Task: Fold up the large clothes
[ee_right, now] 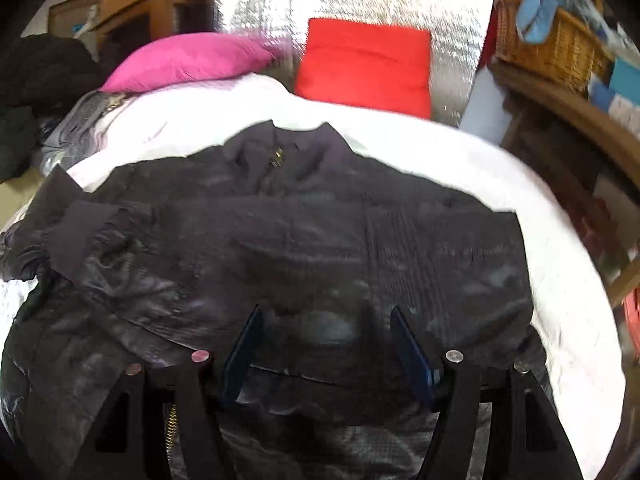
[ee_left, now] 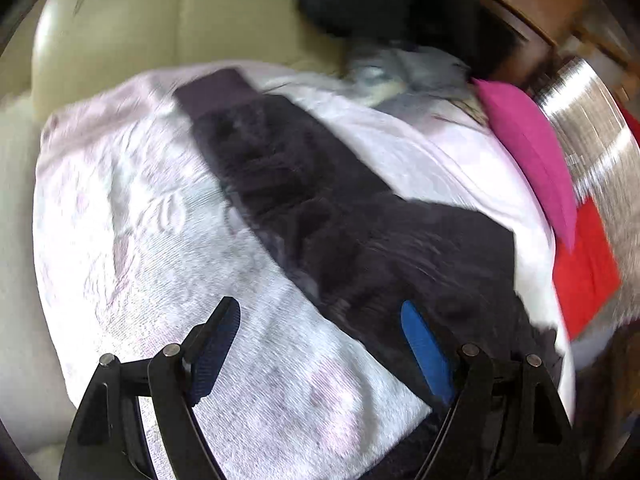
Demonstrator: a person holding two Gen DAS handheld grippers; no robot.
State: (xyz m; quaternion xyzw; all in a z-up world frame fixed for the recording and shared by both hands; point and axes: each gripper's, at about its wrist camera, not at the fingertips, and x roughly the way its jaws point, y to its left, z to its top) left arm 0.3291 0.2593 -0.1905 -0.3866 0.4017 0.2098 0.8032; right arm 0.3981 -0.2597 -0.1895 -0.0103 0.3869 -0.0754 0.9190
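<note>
Dark shiny padded jacket (ee_right: pixel 280 240) is lying spread on a white textured bedspread (ee_left: pixel 140 240). Left tongs (ee_left: pixel 320 344) and right tongs (ee_right: pixel 326 344) are hanging released above it. Only the right view is showing its collar zipper (ee_right: pixel 277 157).

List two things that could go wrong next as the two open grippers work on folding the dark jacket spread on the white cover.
1. The dark jacket looks slick and puffy, so open jaws of the right gripper may pinch only a thin layer and let it slip.
2. The left gripper straddles the jacket's edge and the white cover; closing there could grab the cover too and drag it along.
</note>
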